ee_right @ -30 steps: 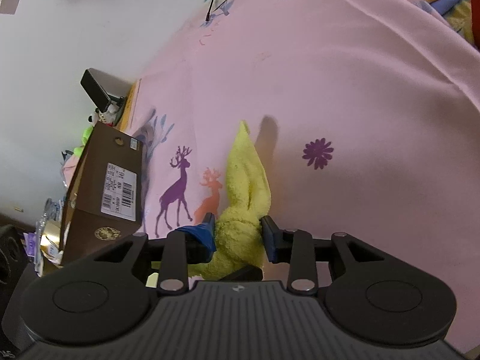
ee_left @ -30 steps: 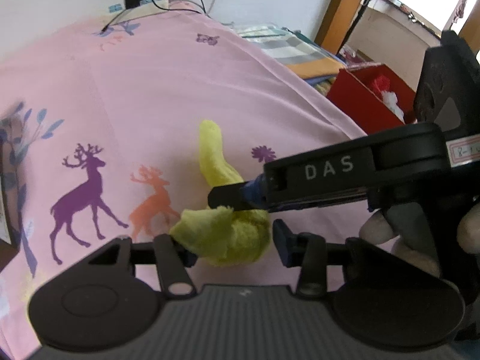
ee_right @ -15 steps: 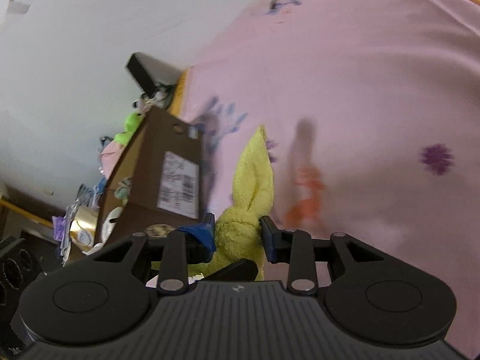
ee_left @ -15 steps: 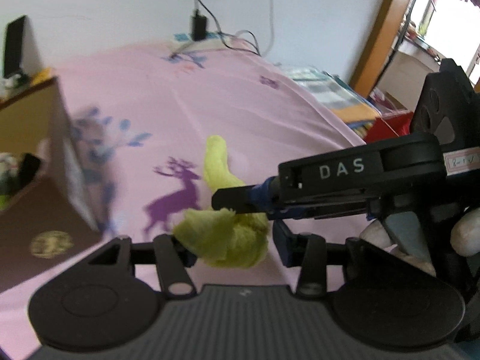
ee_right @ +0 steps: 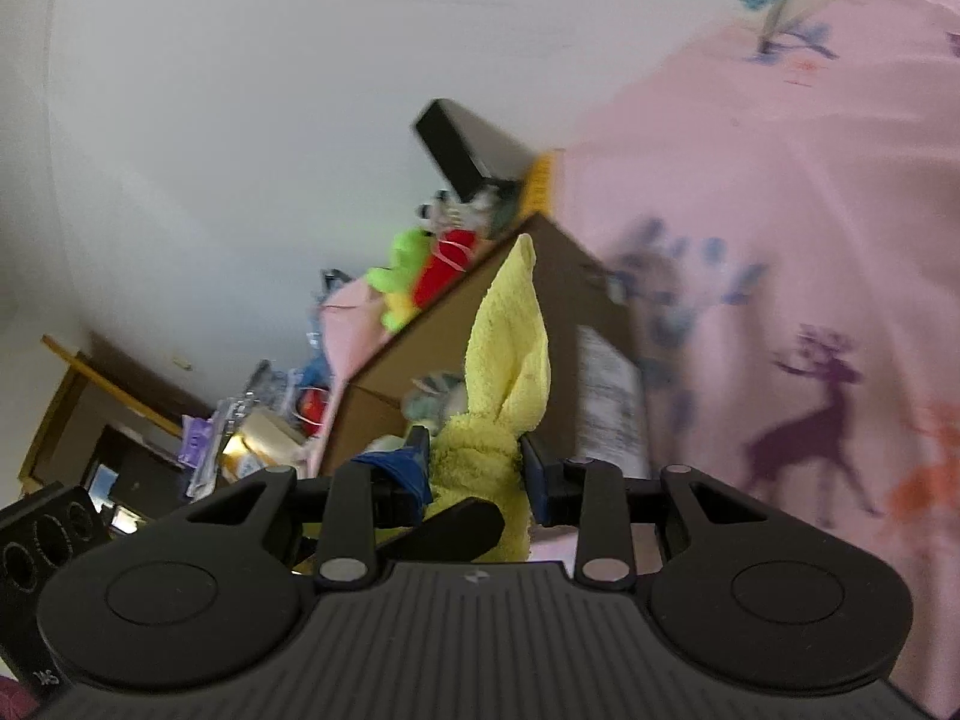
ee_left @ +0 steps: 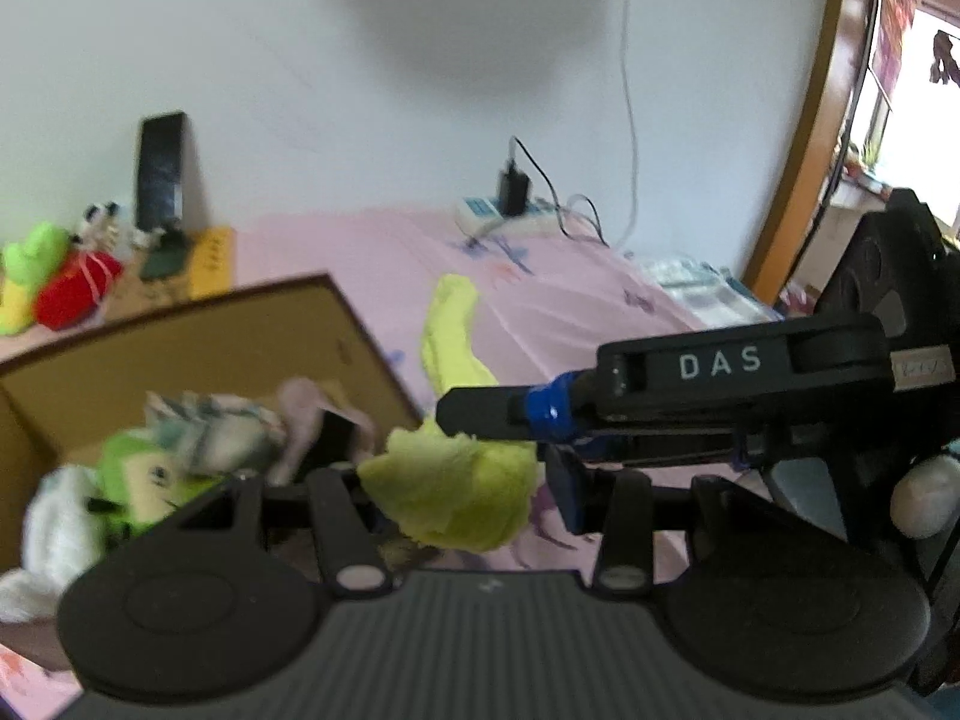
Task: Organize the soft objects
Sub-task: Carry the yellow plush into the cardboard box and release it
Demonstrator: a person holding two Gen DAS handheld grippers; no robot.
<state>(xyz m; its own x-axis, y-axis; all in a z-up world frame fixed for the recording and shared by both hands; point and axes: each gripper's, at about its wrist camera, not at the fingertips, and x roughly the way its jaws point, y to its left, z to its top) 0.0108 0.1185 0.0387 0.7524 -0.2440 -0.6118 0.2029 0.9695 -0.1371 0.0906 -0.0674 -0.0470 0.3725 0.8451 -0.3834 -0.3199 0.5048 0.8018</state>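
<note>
Both grippers, left (ee_left: 462, 480) and right (ee_right: 474, 462), pinch the yellow towel (ee_left: 450, 492) at the bed's (ee_left: 570, 300) edge beside the cardboard box (ee_left: 180, 348); carry it level over the opening before releasing together.

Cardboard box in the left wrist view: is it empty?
No. The cardboard box already holds soft things, among them a green plush toy and a white one.
</note>
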